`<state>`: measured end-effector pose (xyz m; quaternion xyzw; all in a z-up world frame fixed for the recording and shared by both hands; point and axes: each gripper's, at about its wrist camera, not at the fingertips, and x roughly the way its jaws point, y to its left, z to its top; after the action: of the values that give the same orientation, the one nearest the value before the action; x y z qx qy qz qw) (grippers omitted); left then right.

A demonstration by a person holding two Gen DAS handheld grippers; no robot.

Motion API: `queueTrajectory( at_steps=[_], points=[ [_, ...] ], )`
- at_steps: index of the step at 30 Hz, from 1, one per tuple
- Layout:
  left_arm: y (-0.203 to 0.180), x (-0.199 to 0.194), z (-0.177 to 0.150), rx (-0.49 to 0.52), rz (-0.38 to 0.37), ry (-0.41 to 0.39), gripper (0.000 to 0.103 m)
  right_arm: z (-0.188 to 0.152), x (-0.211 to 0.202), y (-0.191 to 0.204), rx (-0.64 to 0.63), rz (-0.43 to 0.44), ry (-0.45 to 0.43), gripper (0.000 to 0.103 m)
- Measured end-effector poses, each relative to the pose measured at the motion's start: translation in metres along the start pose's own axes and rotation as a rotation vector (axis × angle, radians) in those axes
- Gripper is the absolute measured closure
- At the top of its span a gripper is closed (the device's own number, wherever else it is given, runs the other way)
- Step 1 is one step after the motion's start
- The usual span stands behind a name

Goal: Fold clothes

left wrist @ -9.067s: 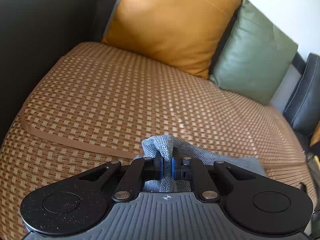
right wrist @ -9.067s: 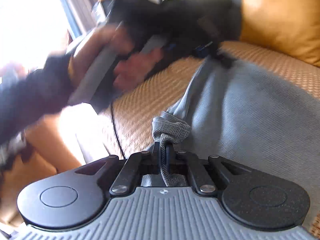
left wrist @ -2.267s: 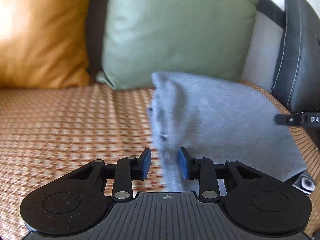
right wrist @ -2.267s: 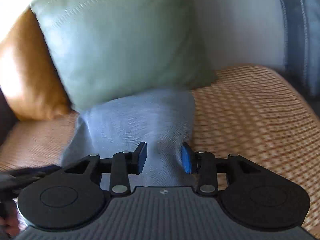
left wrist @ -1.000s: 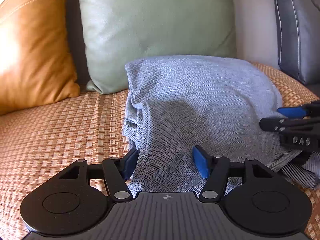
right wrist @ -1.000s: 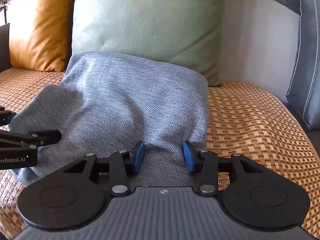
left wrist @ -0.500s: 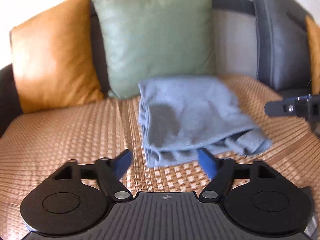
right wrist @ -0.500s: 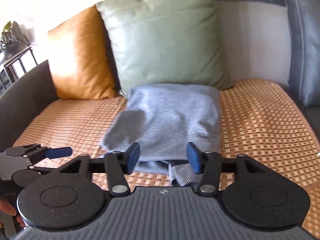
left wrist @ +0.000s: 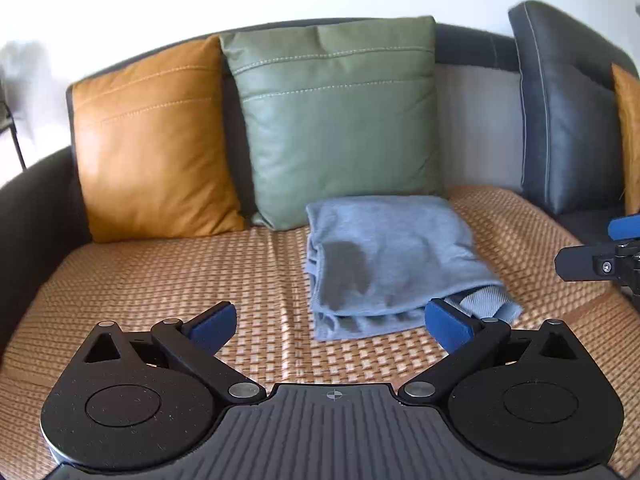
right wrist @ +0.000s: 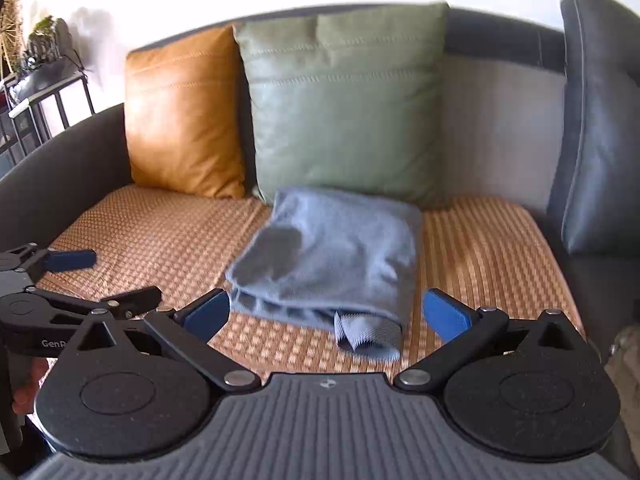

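Dark sofa [left wrist: 36,216] with woven tan seat mat [left wrist: 168,280] across the seat. Against the backrest: orange cushion [left wrist: 152,148] on the left, green cushion [left wrist: 336,120] touching it on the right, dark leather cushion [left wrist: 568,120] further right, upright. Folded grey-blue garment [left wrist: 384,256] lies flat on the mat, back edge touching the foot of the green cushion; a lighter striped bit of fabric [right wrist: 368,332] pokes out of its near right corner. Left gripper [left wrist: 332,322] hangs above the mat in front of the garment, jaws opening, spread wide, nothing between them. Right gripper [right wrist: 326,310] likewise, jaws opening, wide apart, clear of the cloth. Writing: in the right wrist view the left gripper's side reads "GenR", rest cut off. Shelf with plants [right wrist: 36,60] far left, blurred.
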<state>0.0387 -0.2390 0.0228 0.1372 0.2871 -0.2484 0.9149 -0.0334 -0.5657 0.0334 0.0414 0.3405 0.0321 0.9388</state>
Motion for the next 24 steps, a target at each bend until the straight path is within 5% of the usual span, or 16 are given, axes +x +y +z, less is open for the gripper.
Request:
queueTrajectory(
  at_steps=[4,24],
  points=[
    [-0.014,0.002,-0.001,0.067,0.044,0.013,0.0,-0.01,0.005,-0.005,0.008,-0.017,0.029,0.0],
    [-0.015,0.005,0.004,-0.018,-0.033,0.042,0.0,-0.017,0.015,-0.002,-0.03,-0.023,0.063,0.0]
  ],
)
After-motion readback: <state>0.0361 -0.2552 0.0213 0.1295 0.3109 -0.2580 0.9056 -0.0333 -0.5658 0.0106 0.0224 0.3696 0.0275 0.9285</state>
